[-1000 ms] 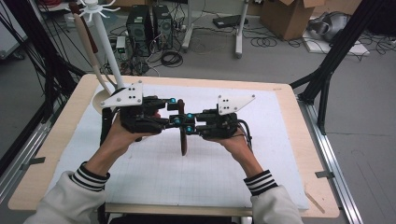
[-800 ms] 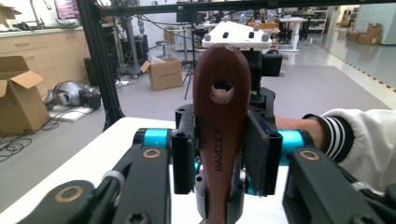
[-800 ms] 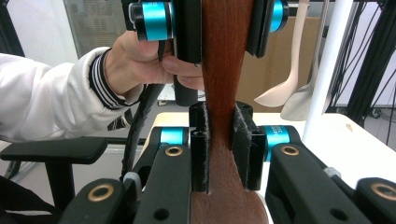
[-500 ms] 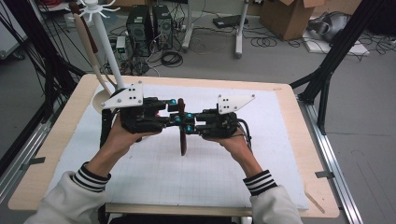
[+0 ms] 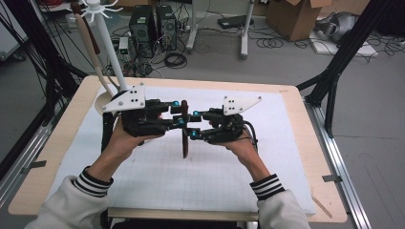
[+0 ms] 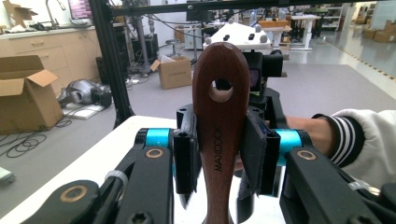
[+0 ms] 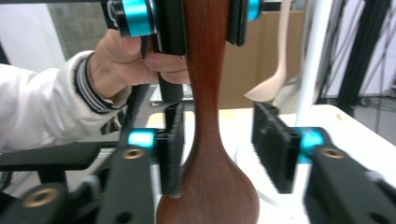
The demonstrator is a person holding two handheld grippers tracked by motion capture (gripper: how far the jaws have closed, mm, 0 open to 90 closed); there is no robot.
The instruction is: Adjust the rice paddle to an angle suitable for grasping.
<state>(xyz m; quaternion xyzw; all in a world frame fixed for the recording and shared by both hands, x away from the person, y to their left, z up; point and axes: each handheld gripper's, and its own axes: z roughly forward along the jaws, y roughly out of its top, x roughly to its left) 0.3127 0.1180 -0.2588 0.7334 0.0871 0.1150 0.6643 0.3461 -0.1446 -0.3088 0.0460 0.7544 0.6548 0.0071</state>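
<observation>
Between both grippers, above the white mat (image 5: 286, 157): left gripper (image 5: 177, 113) clamps the upper handle of the dark wooden spoon (image 5: 185, 131), held upright. Right gripper (image 5: 193, 124) has just been opening; its pads (image 7: 173, 140) stand apart around the spoon's neck, one side clear

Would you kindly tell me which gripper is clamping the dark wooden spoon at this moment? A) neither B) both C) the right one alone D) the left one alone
D: the left gripper has its pads pressed on the spoon handle, while the right gripper, whose jaws have just been opening, shows a clear gap between one pad and the spoon that stands between its jaws.
</observation>
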